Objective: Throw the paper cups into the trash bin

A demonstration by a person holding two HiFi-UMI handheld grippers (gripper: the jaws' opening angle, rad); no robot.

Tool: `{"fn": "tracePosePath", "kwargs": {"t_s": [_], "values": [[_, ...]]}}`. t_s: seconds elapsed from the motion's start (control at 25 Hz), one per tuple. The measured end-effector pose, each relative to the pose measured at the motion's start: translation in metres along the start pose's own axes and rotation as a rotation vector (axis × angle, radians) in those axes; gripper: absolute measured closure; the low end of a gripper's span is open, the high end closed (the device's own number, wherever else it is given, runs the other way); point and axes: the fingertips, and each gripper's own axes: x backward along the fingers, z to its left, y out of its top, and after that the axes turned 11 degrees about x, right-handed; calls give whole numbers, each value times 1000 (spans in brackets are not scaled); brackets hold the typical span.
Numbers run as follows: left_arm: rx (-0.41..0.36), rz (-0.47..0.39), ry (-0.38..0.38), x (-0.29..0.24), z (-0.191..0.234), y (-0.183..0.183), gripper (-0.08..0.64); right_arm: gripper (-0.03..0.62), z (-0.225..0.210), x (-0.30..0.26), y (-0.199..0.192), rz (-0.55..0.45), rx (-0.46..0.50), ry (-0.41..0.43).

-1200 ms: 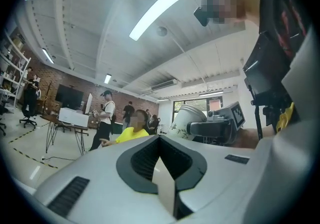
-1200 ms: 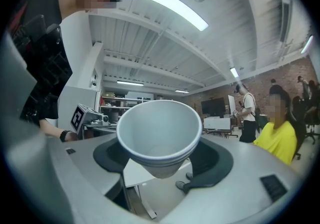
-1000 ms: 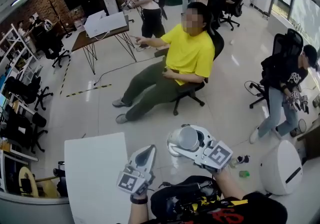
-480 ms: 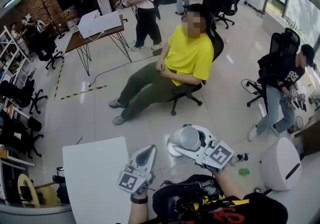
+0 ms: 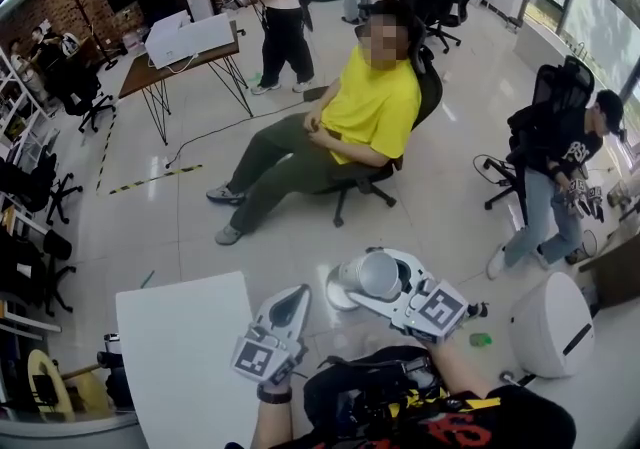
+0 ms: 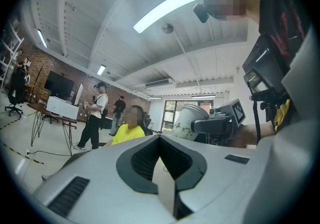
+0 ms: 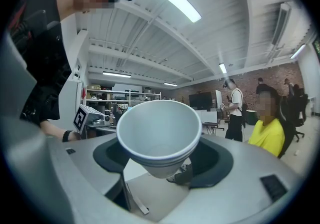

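Note:
Stacked white paper cups point(image 5: 378, 275) sit between the jaws of my right gripper point(image 5: 372, 279), which is shut on them; the cups lie tilted, mouth toward the camera in the right gripper view point(image 7: 159, 130). In the left gripper view the cups point(image 6: 189, 122) show a green print and stand at the right, held by the right gripper point(image 6: 216, 124). My left gripper point(image 5: 288, 309) hovers just left of the cups, jaws together with nothing in them point(image 6: 161, 168). A white rounded trash bin point(image 5: 548, 325) with a dark slot stands on the floor at the right.
A white table point(image 5: 170, 357) lies at the lower left. A person in a yellow shirt point(image 5: 375, 102) sits on an office chair straight ahead. Another person point(image 5: 560, 172) stands at the right near a black chair. A small green item point(image 5: 480, 339) lies on the floor.
The whole view has slid a little: the seated person, table and bin have drifted left and up. Both grippers keep their places in the picture, the cups still held.

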Motion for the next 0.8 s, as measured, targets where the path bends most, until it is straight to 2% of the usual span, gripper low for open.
{"fn": "tracePosePath", "kwargs": {"t_s": [0.28, 0.52, 0.8], "values": [[-3, 26, -3, -19, 2, -2, 557, 245, -16, -2, 0, -17, -3, 1], [-19, 32, -10, -46, -6, 2, 557, 245, -48, 10, -11, -22, -43, -22], [-28, 50, 10, -81, -14, -3, 557, 245, -82, 25, -23, -32, -56, -9]]}}
